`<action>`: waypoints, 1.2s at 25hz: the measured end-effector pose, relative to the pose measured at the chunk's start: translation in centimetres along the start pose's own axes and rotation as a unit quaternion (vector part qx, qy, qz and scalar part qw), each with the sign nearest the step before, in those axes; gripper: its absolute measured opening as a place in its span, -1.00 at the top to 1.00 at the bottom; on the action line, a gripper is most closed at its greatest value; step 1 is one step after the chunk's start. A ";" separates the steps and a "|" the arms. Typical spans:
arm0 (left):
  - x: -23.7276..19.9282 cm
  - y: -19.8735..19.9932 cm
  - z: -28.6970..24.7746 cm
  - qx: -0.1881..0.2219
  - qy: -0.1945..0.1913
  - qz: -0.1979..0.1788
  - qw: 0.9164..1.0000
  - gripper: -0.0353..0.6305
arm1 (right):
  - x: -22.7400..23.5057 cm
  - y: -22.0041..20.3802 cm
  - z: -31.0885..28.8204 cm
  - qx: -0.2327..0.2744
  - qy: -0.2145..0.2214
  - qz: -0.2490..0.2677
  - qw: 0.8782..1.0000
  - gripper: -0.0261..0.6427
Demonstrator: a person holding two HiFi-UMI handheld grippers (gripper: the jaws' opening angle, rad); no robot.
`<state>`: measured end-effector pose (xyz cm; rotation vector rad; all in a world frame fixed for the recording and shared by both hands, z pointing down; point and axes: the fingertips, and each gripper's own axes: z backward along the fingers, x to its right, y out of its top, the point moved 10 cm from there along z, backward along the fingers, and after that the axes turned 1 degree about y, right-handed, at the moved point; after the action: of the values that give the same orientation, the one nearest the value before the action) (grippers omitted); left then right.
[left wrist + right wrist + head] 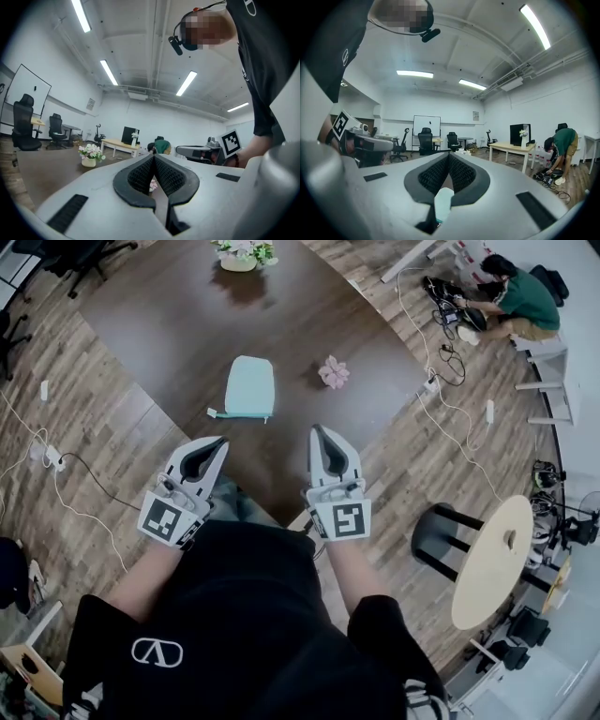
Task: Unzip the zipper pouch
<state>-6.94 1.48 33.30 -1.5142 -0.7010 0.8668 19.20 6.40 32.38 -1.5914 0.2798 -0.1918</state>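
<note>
A pale mint, soft-looking zipper pouch (pixel 250 387) of rounded rectangular shape lay flat on the dark brown, wood-grained surface (pixel 178 315), with a darker seam along its near edge and a small tab sticking out at the near left corner. Whether that zipper was done up was too small to tell.

The 2 tools were grey-white plastic with black, finely ribbed pads. The left hand-held gripper (pixel 219 442) had its pads pressed together on nothing, and the right hand-held gripper (pixel 318 430) was likewise closed tip to tip and empty. Both stood short of the pouch, 1 to each side of it, not touching it (in the right gripper view a strip of mint showed only through the slot below the meeting pads).

A small pink paper-like flower (pixel 333 372) lay to the right of the pouch, well apart. A pot of white and pink flowers (pixel 242 253) stood at the far edge, cut off by the frame. Beyond the surface, on the plank floor (pixel 103 427), a person in a green shirt (pixel 520 298) crouched over cables, and a round pale tabletop (pixel 492 563) stood beside a black stool (pixel 441 538).
</note>
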 end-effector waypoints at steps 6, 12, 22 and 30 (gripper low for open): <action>-1.4 -0.5 -0.9 -0.013 -0.006 0.004 1.000 0.88 | -0.4 -0.9 -1.8 -0.009 0.009 -0.001 1.000 0.93; -2.3 -1.1 -1.2 -0.019 -0.007 0.010 1.000 0.88 | -0.4 -2.5 -4.1 -0.037 0.038 0.024 0.998 0.93; -2.4 -5.1 -1.2 -0.043 -0.007 0.049 0.998 0.88 | 0.2 -15.4 -13.7 -0.230 0.144 0.068 0.960 0.93; -3.1 -7.7 -1.5 -0.056 -0.009 0.066 0.996 0.88 | 0.3 -24.8 -17.9 -0.384 0.203 0.090 0.896 0.93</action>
<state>-7.01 -0.91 41.39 -1.6698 -0.6776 0.9539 15.68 -10.14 57.82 -2.2857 0.9134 -0.2930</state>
